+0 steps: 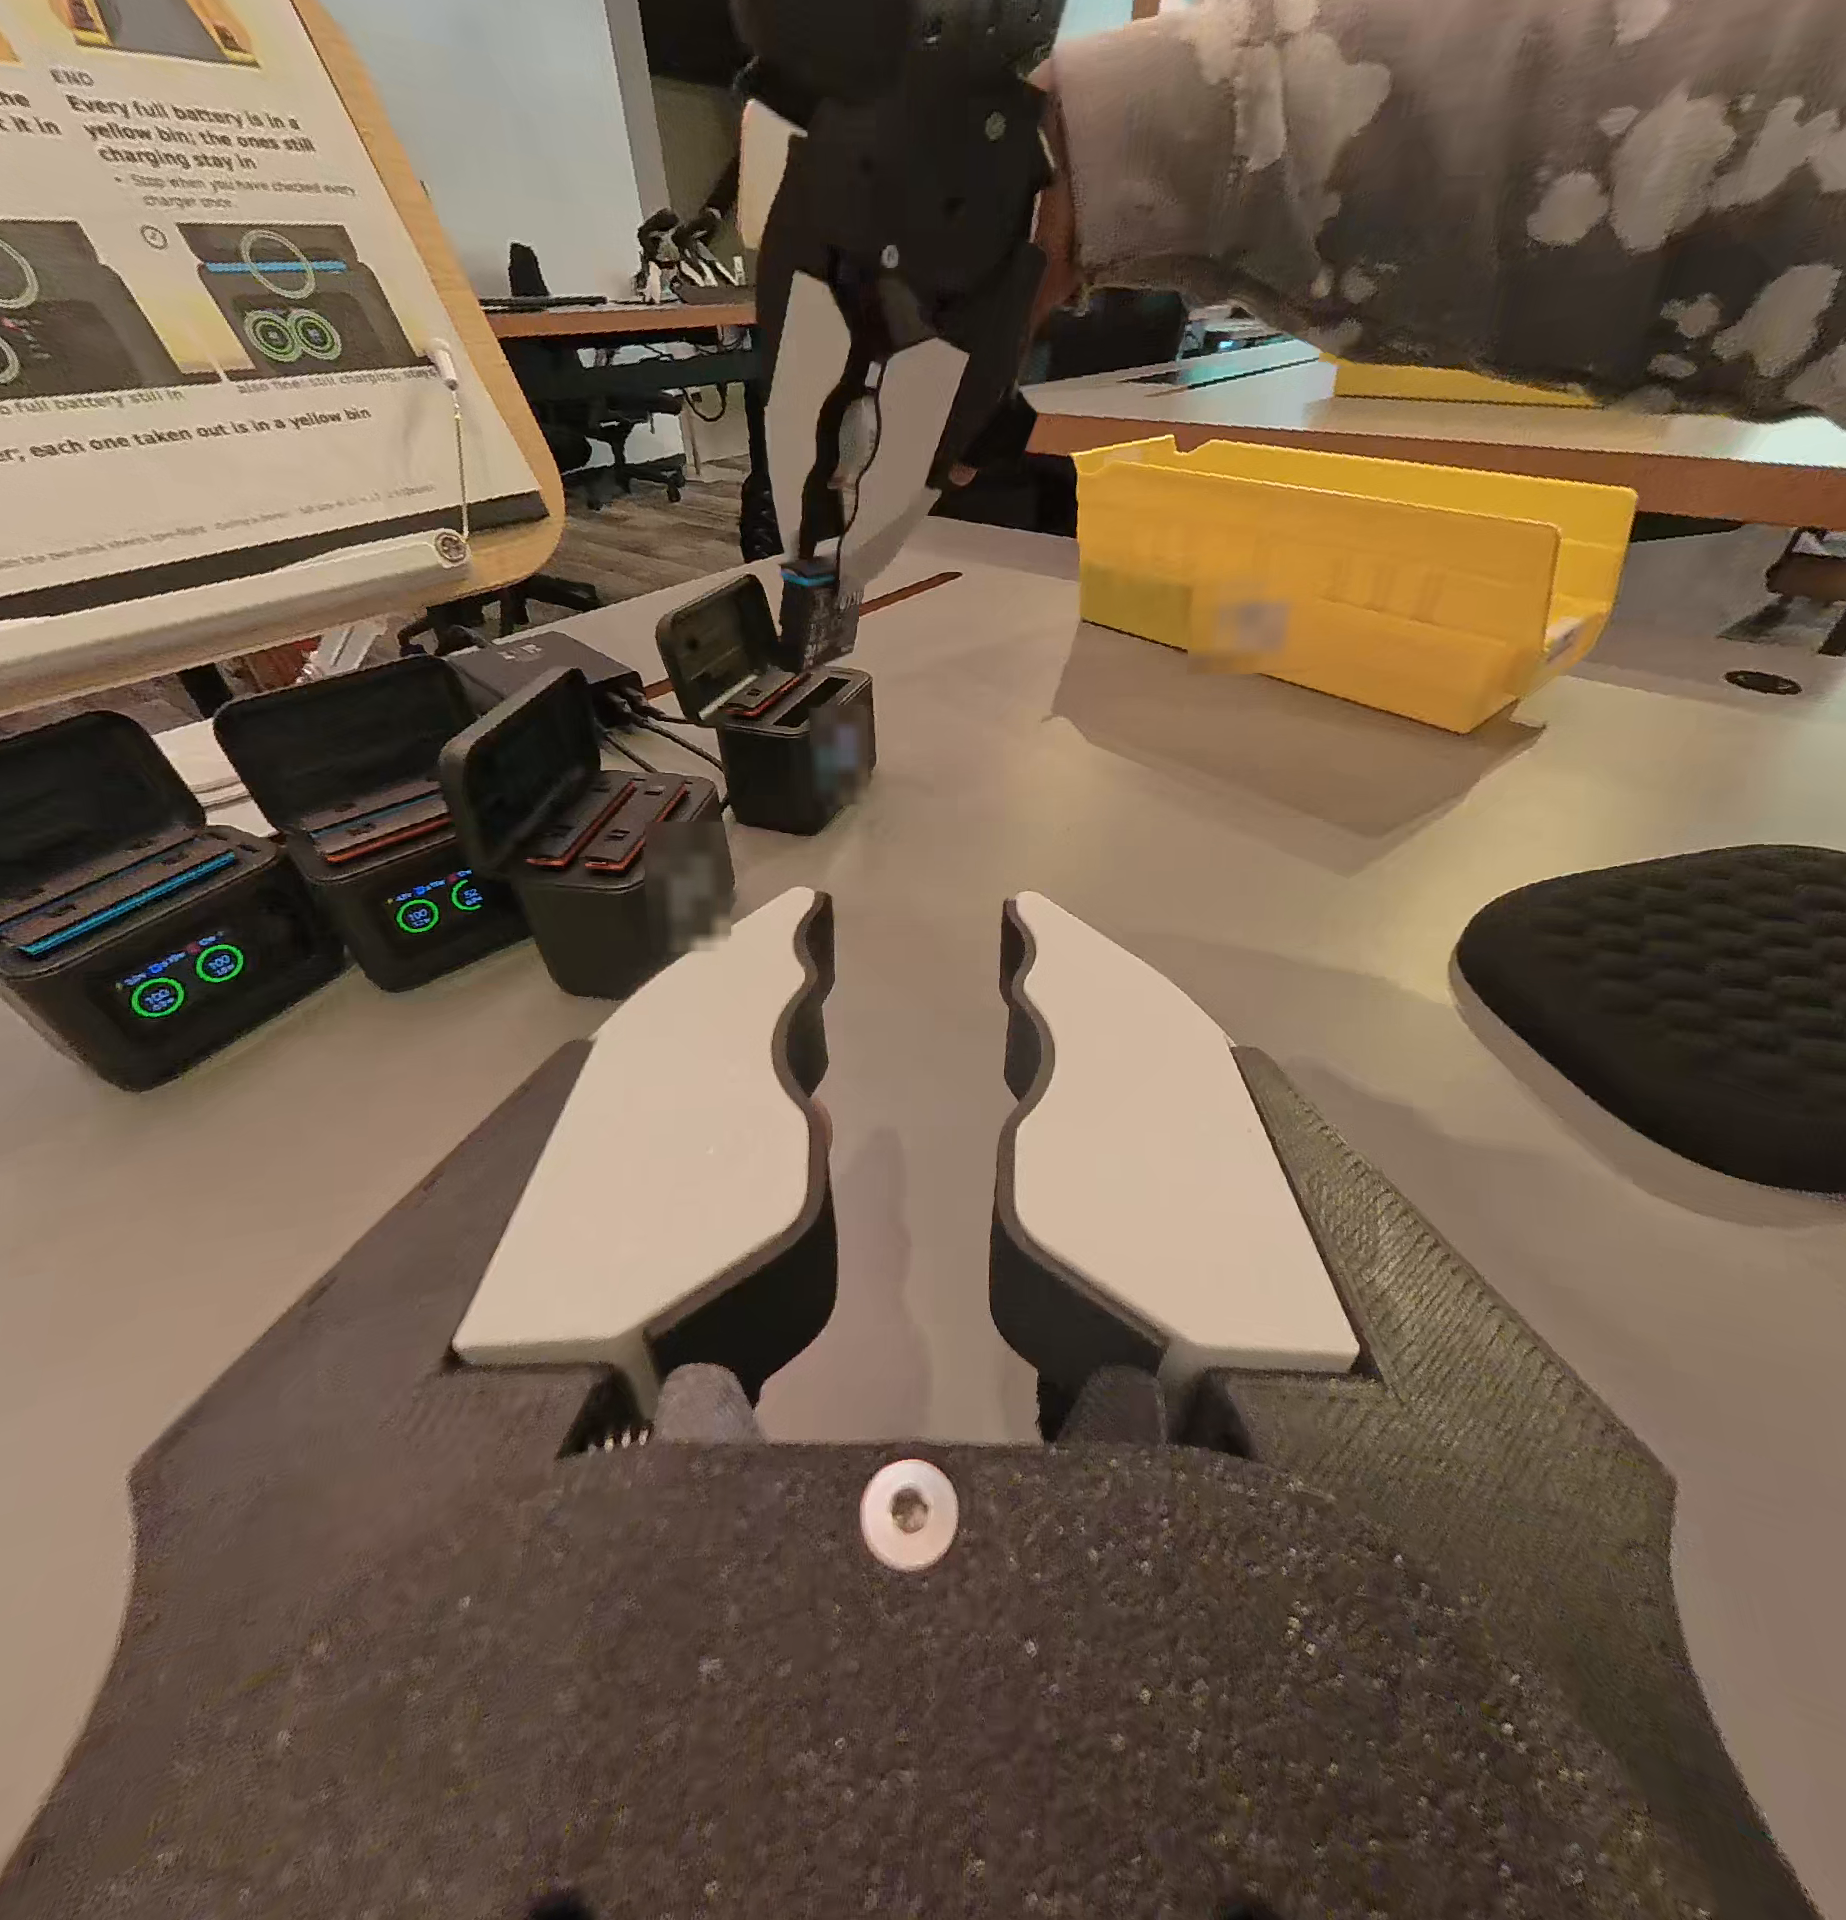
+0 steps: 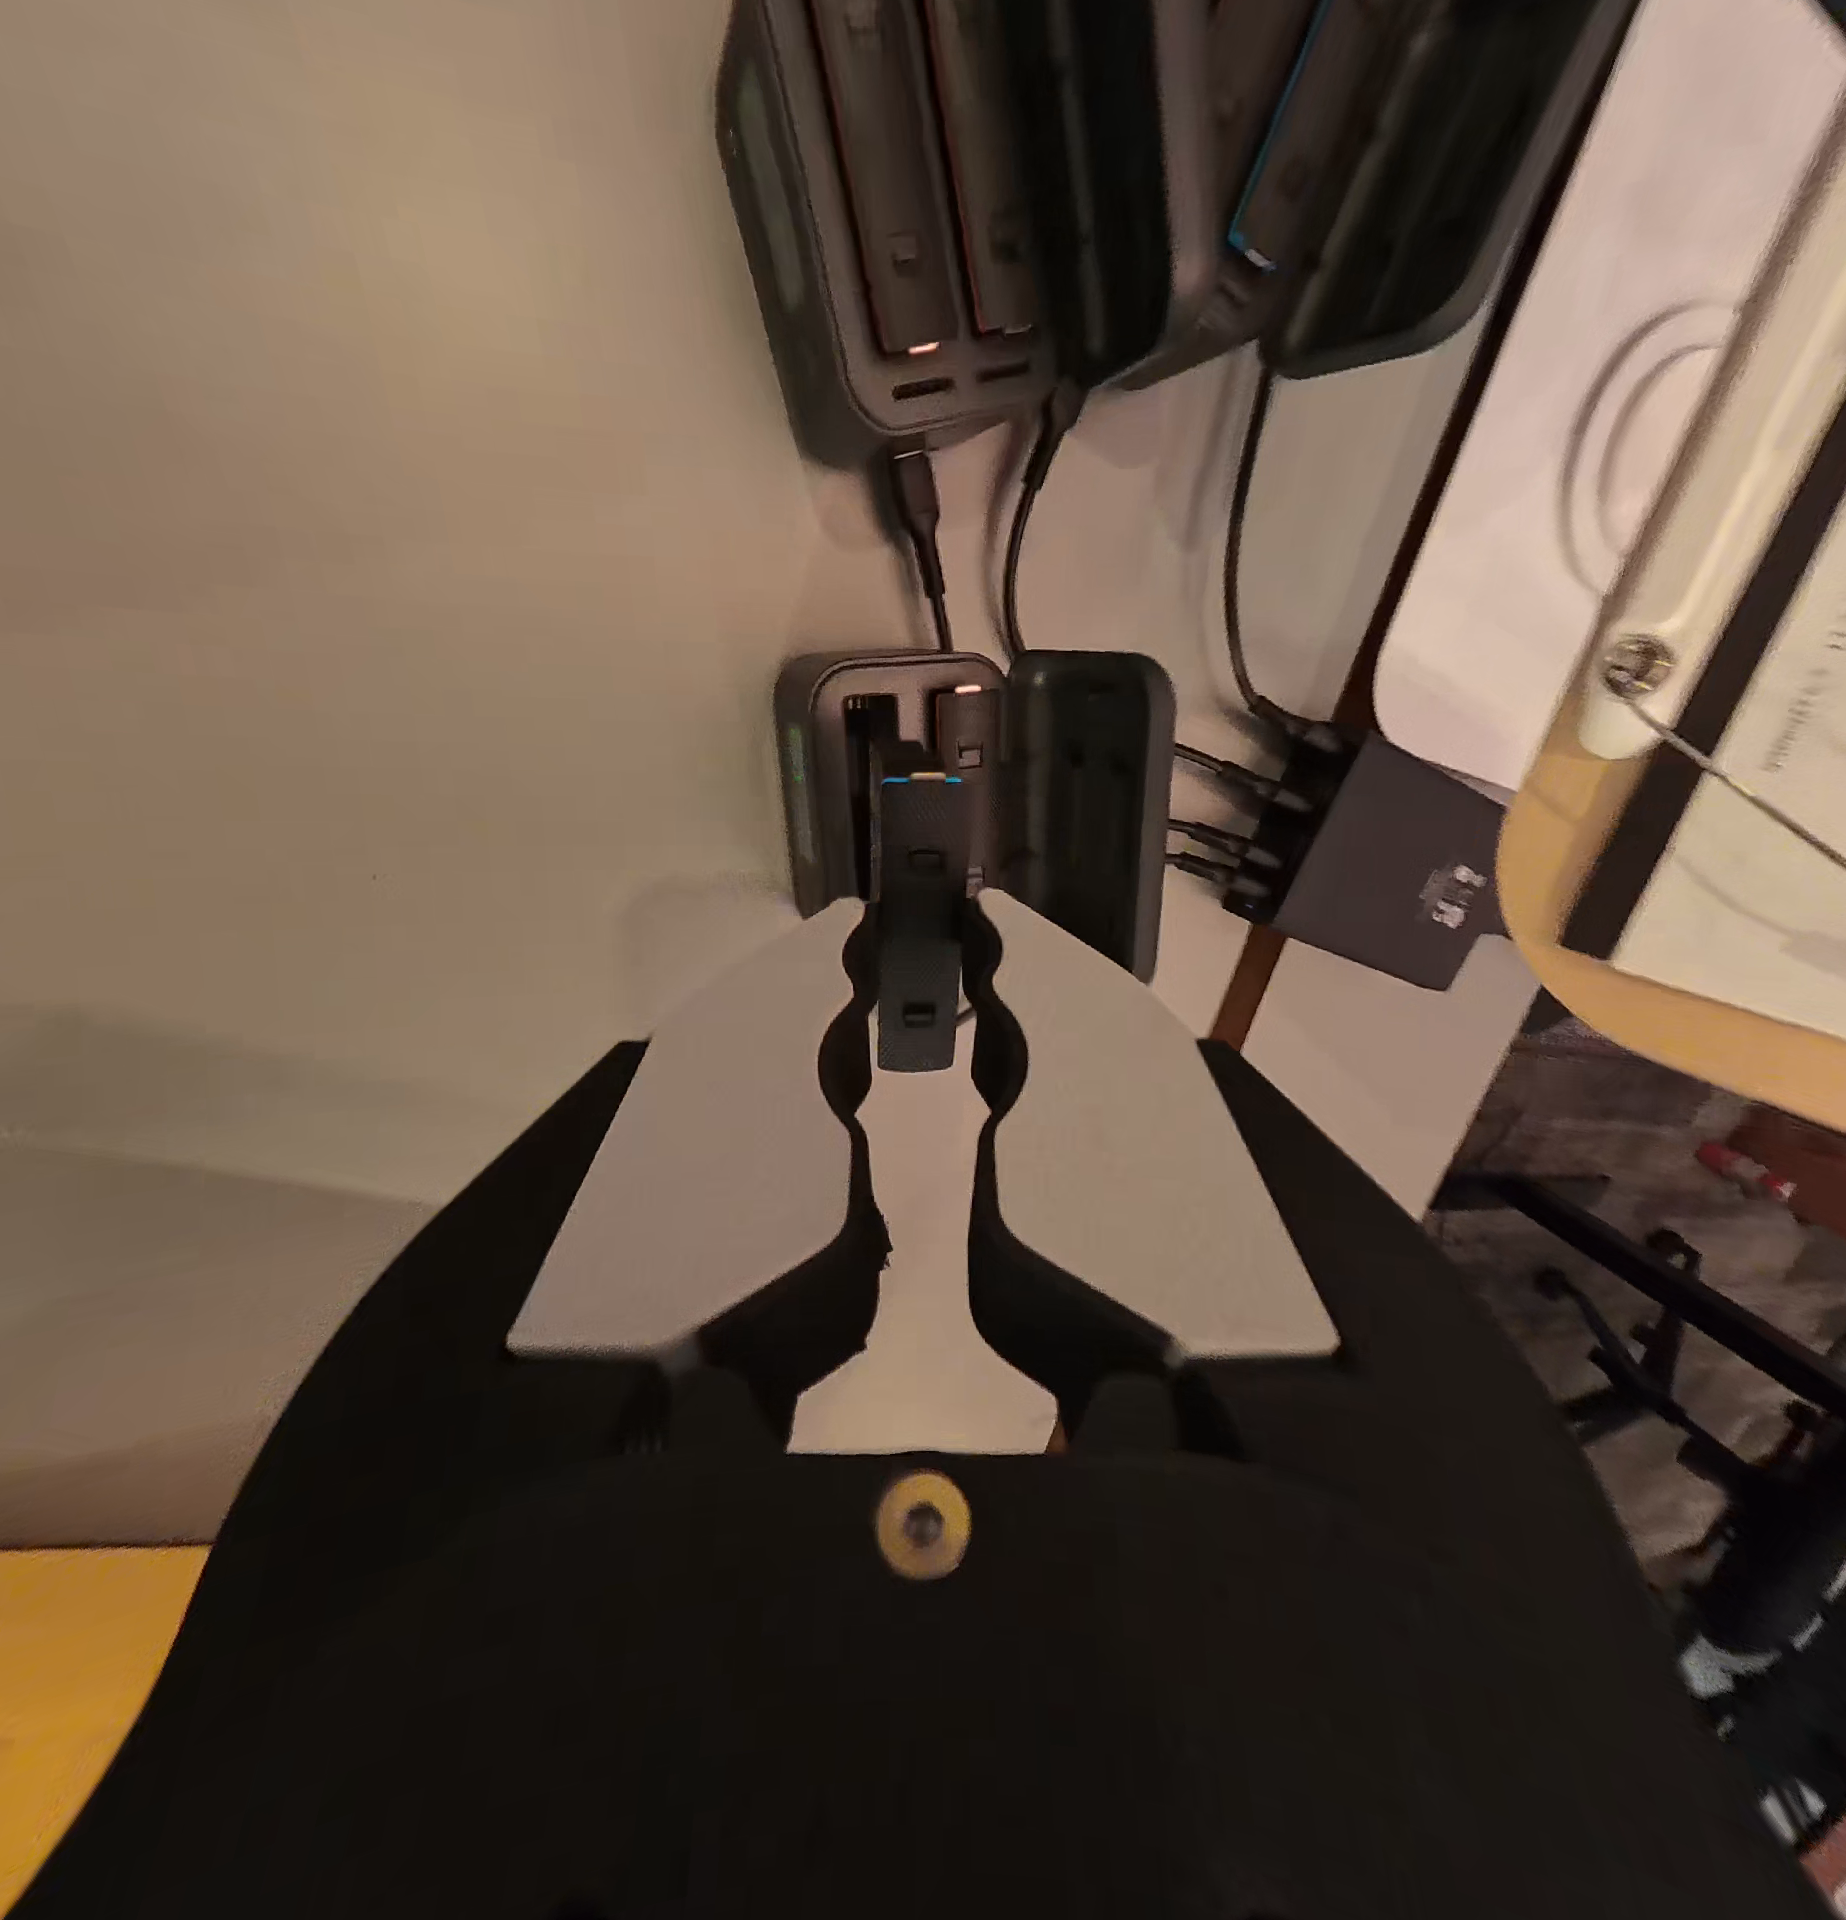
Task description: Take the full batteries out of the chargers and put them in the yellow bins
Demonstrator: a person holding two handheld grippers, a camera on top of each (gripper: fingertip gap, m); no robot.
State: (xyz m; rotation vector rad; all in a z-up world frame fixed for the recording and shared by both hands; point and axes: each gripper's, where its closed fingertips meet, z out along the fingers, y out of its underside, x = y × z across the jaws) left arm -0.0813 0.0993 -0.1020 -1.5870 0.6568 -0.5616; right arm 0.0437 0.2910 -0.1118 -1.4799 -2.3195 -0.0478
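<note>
Progress partial: right gripper [image 2: 919,914] fingers clamp one battery [image 2: 917,935], lifted clear above the far charger [image 1: 794,748]; left gripper [image 1: 914,914] fingers spread, empty; yellow bin [image 1: 1345,592] near the counter's far edge awaits it; other chargers [image 1: 140,956] still loaded.

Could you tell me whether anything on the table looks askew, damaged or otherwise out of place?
Nothing stands out. The four chargers stand upright with lids open, the yellow bin sits level, and the battery is held in the right gripper above its slot.
</note>
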